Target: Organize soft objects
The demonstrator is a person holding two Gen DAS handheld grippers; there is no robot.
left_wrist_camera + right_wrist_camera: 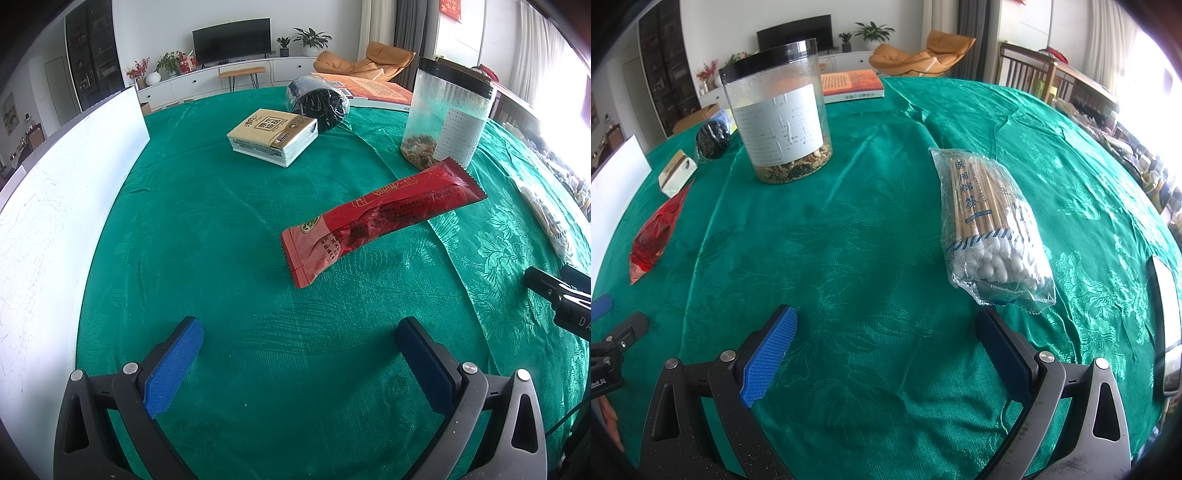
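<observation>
A long red snack packet (376,218) lies slantwise on the green tablecloth (221,229), ahead and right of my left gripper (299,332), which is open and holds nothing. Farther back sit a beige tissue pack (273,136) and a dark wrapped bundle (319,103). In the right wrist view, a clear bag of cotton swabs (991,229) rests just ahead of the right finger of my right gripper (886,325), also open with nothing between its pads. The red packet (655,229), tissue pack (676,171) and dark bundle (712,140) appear at that view's left.
A tall clear jar with a black lid (779,110) stands mid-table; an orange book (851,85) lies behind it. A white board (55,206) lines the left side. A phone (1165,325) lies at the right edge. Chairs and a TV unit stand beyond the table.
</observation>
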